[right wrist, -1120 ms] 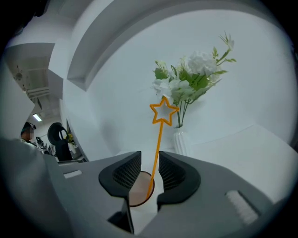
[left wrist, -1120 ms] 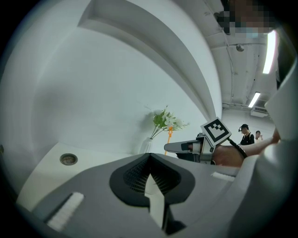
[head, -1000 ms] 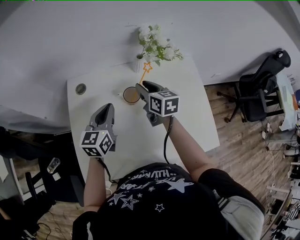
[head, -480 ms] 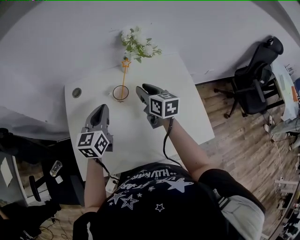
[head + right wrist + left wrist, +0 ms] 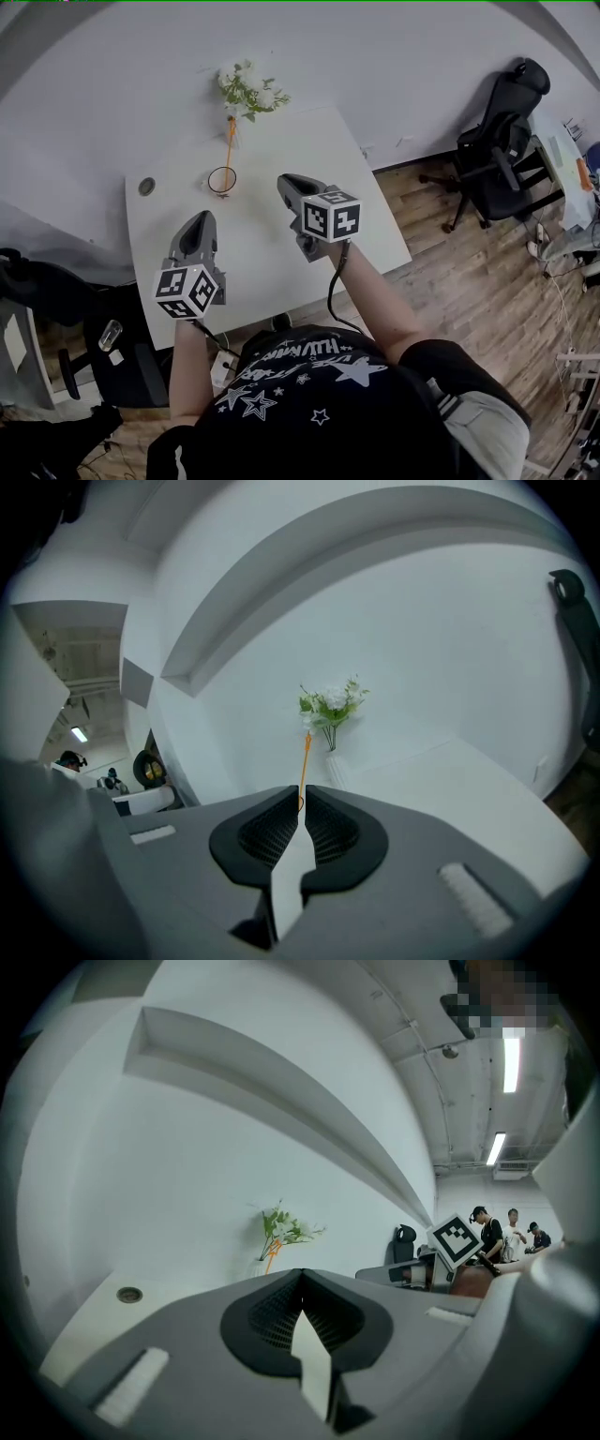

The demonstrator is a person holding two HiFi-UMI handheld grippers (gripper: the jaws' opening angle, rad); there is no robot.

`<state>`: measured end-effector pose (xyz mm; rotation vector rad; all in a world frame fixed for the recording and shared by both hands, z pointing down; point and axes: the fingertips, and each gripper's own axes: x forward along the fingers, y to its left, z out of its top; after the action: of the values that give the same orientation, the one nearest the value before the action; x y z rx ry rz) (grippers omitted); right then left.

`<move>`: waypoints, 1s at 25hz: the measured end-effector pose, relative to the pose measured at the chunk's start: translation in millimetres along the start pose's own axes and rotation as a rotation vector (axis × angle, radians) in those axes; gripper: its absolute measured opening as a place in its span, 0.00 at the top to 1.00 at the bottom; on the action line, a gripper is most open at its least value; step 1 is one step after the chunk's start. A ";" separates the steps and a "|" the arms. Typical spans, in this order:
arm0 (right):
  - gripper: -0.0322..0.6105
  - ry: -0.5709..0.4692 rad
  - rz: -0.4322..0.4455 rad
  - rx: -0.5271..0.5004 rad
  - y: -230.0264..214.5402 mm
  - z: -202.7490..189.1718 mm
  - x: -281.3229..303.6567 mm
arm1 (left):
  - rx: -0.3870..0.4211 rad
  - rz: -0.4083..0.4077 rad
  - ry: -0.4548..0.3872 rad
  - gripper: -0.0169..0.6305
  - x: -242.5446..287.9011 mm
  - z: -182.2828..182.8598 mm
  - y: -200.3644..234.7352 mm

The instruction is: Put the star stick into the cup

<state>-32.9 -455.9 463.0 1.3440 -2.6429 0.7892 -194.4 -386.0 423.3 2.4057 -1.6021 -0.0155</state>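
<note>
The cup [image 5: 222,179] stands at the back of the white table [image 5: 253,262]. The orange star stick [image 5: 229,145] stands in it and leans toward the flowers. My right gripper [image 5: 287,181] hovers to the right of the cup, apart from it. Its jaws are closing to a thin slit with nothing between them. In the right gripper view the star stick [image 5: 305,759] shows beyond the right gripper [image 5: 302,795]. My left gripper [image 5: 200,221] is shut and empty, nearer the front left. In its own view the left gripper [image 5: 301,1273] points toward the star stick [image 5: 271,1258].
A white vase of flowers [image 5: 246,87] stands at the table's back edge behind the cup. A round cable hole [image 5: 146,186] sits at the back left. A black office chair [image 5: 497,131] stands on the wooden floor to the right. People [image 5: 511,1230] stand far off.
My right gripper has drawn back to the right, away from the cup, and its jaws have narrowed. The star stick stays in the cup. The head view has shifted.
</note>
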 end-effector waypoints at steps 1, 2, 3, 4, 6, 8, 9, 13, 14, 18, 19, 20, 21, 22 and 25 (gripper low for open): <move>0.90 -0.005 0.000 -0.001 0.6 -0.1 -6.7 | 0.002 0.000 -0.001 0.97 -3.3 -0.2 -4.7; 0.92 -0.011 0.001 -0.001 0.9 0.0 -13.1 | 0.003 0.001 -0.003 0.97 -6.1 -0.6 -9.1; 0.93 -0.018 0.002 -0.002 1.0 0.4 -19.6 | 0.002 0.002 -0.003 0.97 -8.5 -1.3 -13.4; 0.93 -0.027 0.006 -0.002 1.0 0.9 -26.2 | 0.001 0.003 -0.004 0.97 -10.7 -2.1 -17.8; 0.93 -0.040 0.017 0.001 0.8 0.6 -39.6 | 0.001 0.002 -0.004 0.97 -15.2 -4.4 -27.9; 0.93 -0.042 0.027 0.002 0.3 -2.1 -52.9 | 0.006 -0.001 -0.002 0.97 -20.7 -7.4 -39.6; 0.93 -0.041 0.029 0.000 0.0 -4.1 -59.8 | 0.008 -0.002 0.000 0.97 -24.1 -9.2 -45.8; 0.93 -0.039 0.043 -0.011 1.5 -11.2 -85.3 | 0.023 -0.003 0.006 0.97 -38.9 -15.2 -68.5; 0.93 -0.038 0.049 -0.012 2.3 -12.2 -90.4 | 0.025 -0.003 0.007 0.97 -42.0 -16.0 -73.4; 0.93 -0.027 0.059 -0.027 6.5 -19.4 -109.1 | 0.028 0.002 0.009 0.97 -55.9 -21.5 -89.9; 0.93 -0.024 0.062 -0.031 7.6 -21.5 -113.9 | 0.029 0.005 0.010 0.97 -59.7 -23.2 -93.7; 0.93 -0.022 0.065 -0.033 8.6 -23.5 -118.8 | 0.029 0.007 0.011 0.97 -63.5 -24.7 -97.6; 0.93 -0.019 0.068 -0.035 9.3 -25.6 -123.8 | 0.028 0.010 0.011 0.97 -67.1 -26.3 -101.6; 0.93 -0.017 0.071 -0.036 9.9 -27.9 -128.9 | 0.028 0.012 0.011 0.97 -70.7 -27.9 -105.6; 0.93 -0.007 0.073 -0.039 10.7 -36.4 -144.5 | 0.024 0.013 0.014 0.97 -80.9 -34.2 -117.2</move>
<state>41.7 -327.2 448.5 1.2503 -2.7120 0.7373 -115.1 -262.9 421.1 2.4079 -1.6211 0.0233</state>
